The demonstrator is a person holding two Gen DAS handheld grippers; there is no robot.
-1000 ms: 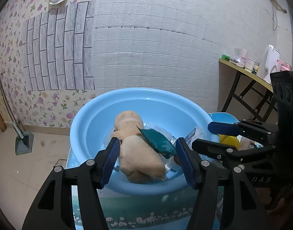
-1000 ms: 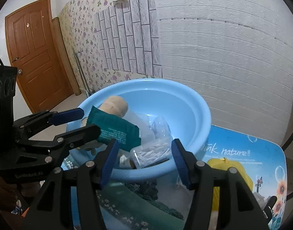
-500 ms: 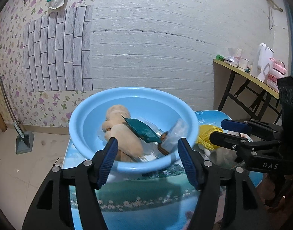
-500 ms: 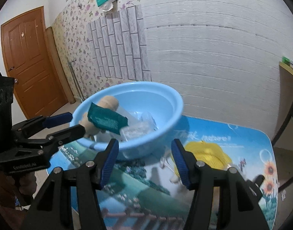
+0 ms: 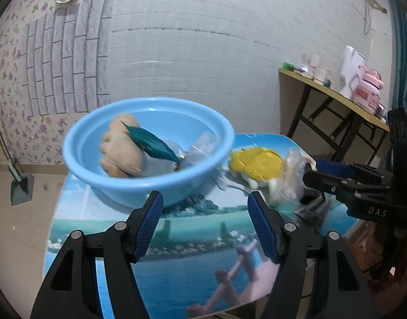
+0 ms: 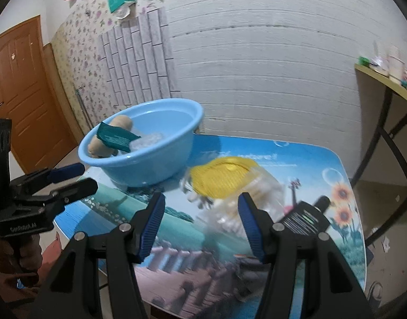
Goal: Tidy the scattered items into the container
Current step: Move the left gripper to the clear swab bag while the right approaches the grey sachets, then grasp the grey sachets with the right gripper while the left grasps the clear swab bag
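Inside the blue basin (image 5: 150, 183) lie a plush toy (image 5: 118, 148) and teal packet (image 5: 150, 142)

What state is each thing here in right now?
Round light-blue plastic basin: upright, partly filled.
Tan plush toy: inside basin.
Teal foil packet: propped on toy.
Yellow mesh item: out on table.
Black tube: lying on table.
Left tool: open, empty.
Right tool: open, empty.

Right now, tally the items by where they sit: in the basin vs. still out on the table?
In the blue basin: 3 (tan plush toy, teal packet, clear pack)
On the table: 3 (yellow mesh item, clear bag of white pieces, black bottle)
Total: 6; blur may hide more.
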